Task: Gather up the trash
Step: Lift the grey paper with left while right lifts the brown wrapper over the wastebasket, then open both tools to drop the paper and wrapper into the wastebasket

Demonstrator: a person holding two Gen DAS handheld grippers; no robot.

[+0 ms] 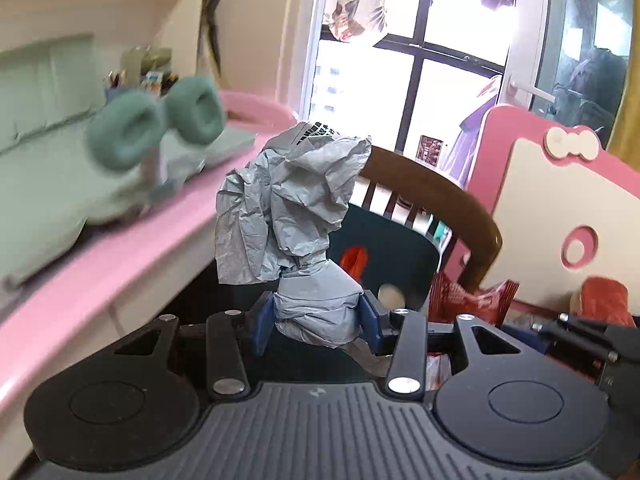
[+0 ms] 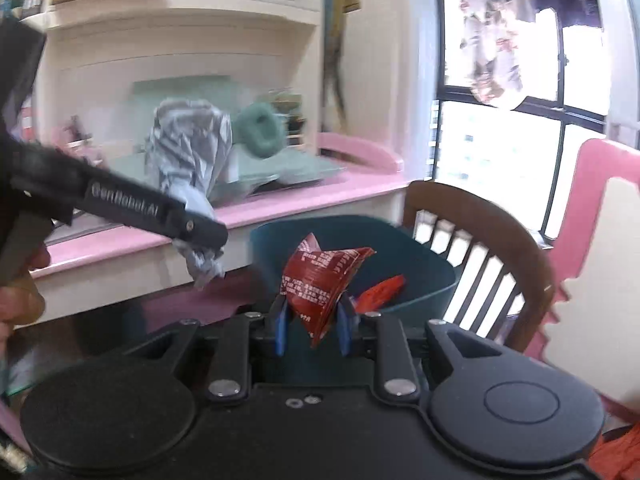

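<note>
The bin (image 2: 420, 276) sits before the chair (image 2: 480, 232), right of the desk (image 2: 280, 208), wrapper (image 2: 380, 290) inside.

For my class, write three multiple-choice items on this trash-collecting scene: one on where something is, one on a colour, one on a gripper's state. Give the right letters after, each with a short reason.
1. Where does the dark teal bin stand?
A. On the pink desk
B. On the seat of the wooden chair
C. On the top shelf

2. What colour is the snack wrapper in the right gripper?
A. Red
B. Yellow
C. White

3. What state is the left gripper in?
A. Open and empty
B. Shut on a green earpad
C. Shut on the crumpled grey plastic bag

Answers:
1 B: the chair's curved back and slats rise right behind the bin, below desk level.
2 A: the wrapper is red with white print.
3 C: the blue pads press both sides of the bag's bunched lower end.
</note>
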